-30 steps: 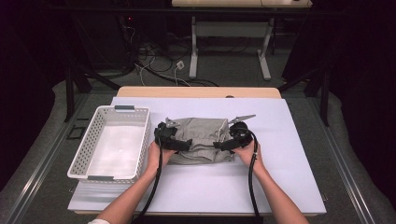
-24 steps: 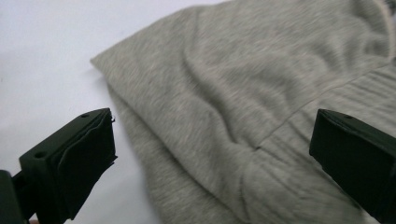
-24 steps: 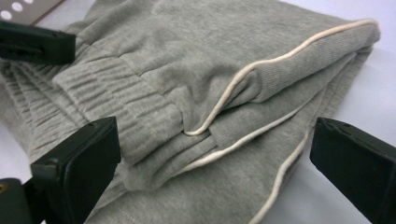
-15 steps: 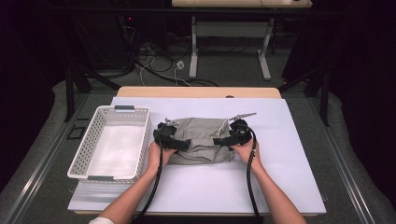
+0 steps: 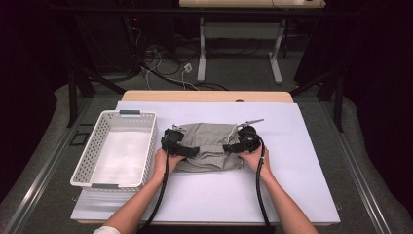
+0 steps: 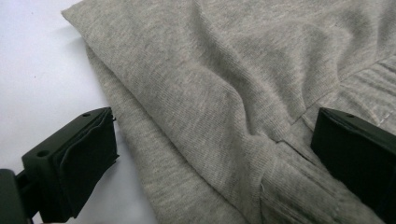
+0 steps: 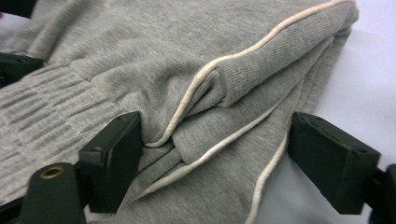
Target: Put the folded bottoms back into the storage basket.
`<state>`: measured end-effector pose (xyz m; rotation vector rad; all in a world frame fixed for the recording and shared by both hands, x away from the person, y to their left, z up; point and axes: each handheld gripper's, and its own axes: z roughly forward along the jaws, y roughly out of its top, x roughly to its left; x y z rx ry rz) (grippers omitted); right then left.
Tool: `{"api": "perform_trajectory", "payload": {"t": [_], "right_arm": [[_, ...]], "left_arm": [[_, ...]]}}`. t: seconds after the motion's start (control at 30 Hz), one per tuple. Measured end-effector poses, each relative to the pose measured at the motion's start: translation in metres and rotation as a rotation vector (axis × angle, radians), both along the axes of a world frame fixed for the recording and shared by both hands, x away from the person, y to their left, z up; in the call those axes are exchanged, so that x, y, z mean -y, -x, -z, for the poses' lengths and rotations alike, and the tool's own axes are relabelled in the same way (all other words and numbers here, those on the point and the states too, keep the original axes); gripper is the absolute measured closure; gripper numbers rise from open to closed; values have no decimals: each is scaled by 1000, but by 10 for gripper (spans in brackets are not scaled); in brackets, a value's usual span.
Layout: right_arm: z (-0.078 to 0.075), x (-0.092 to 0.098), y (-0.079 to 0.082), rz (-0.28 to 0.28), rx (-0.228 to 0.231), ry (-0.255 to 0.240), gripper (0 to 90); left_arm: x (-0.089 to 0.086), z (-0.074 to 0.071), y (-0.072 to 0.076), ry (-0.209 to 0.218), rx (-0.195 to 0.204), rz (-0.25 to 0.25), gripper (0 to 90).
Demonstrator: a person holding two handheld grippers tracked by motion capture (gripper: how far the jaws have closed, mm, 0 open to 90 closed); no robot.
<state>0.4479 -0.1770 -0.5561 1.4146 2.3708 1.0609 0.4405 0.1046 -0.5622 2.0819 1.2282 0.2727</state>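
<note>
A folded grey knit garment (image 5: 209,146) with ribbed hem and pale piping lies on the white table top (image 5: 292,185). My left gripper (image 5: 187,150) rests on its left side. In the left gripper view that gripper (image 6: 212,158) is open, its jaws wide apart, one over the bare table, the other on the grey cloth (image 6: 224,79). My right gripper (image 5: 233,147) sits at the garment's right side. In the right gripper view it (image 7: 215,161) stands open, jaws straddling the layered, piped edge of the garment (image 7: 224,88) without pinching it.
A white perforated basket (image 5: 95,153) stands left of the garment, close to my left hand. The table's far wooden edge (image 5: 207,96) runs behind the white sheet. Cables trail from both grippers toward the front edge. Bare sheet lies right and in front.
Both hands have edged slightly away from the person, with the garment staying folded. Both grippers stay at the garment's sides.
</note>
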Motion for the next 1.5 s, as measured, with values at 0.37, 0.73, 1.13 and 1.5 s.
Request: {"api": "perform_trajectory", "payload": {"t": [0.37, 0.73, 1.13, 1.5], "right_arm": [[-2, -9, 7, -2, 33, 94, 370], [-1, -8, 9, 6, 49, 66, 554], [0, -7, 10, -2, 28, 28, 677], [0, -5, 12, -16, 36, -9, 737]], "left_arm": [[-2, -4, 2, 43, -19, 40, 160], [-2, -4, 4, 120, -38, 82, 458], [-3, -5, 4, 144, -35, 118, 619], [-3, -10, 9, 138, 1, 125, 654]]}}
